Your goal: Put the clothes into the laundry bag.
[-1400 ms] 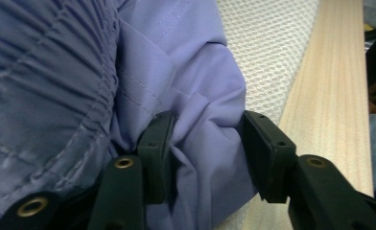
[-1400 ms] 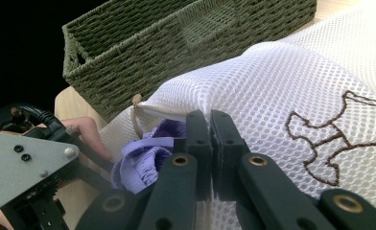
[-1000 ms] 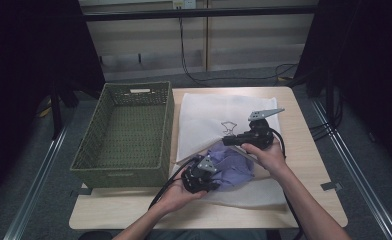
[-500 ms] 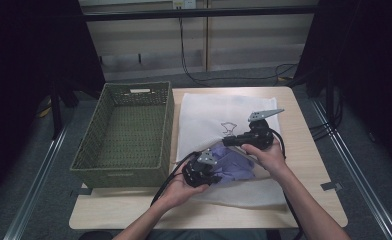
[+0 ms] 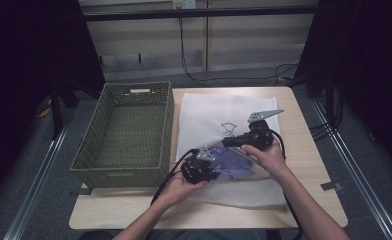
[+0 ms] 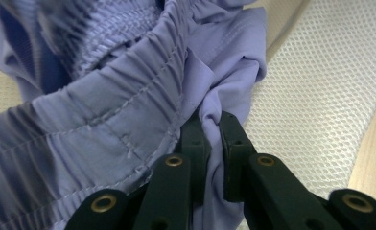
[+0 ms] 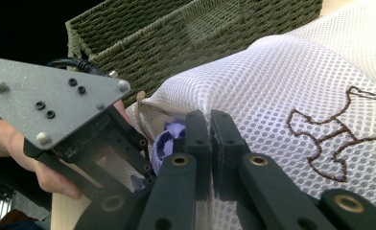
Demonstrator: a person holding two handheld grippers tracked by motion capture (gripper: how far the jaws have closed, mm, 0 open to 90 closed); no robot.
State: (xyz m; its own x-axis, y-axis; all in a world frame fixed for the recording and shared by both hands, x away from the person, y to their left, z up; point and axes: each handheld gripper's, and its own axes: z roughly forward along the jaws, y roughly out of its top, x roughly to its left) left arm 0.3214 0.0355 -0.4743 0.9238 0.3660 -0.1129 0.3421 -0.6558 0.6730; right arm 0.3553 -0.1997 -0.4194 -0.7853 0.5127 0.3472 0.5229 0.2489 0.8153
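A purple garment (image 5: 235,162) with an elastic waistband (image 6: 104,96) lies bunched at the mouth of a white mesh bag (image 5: 211,110). My left gripper (image 5: 214,171) is shut on a fold of the garment, and the cloth is pinched between its jaws (image 6: 214,123). My right gripper (image 5: 220,144) is shut on the bag's upper mesh layer (image 7: 282,72) near the opening, holding it raised (image 7: 209,120). In the right gripper view a bit of purple cloth (image 7: 169,136) peeks under the lifted mesh, beside the left gripper's grey plate (image 7: 52,96).
A green woven basket (image 5: 121,172) stands left of the bag, its wall close to the left hand (image 7: 176,33). A brown embroidered logo (image 5: 228,129) marks the bag's top. Bare wooden table (image 5: 304,125) shows to the right and along the front edge.
My left gripper has edged slightly forward with the purple garment toward the bag's mouth. The right gripper has held the mesh almost still.
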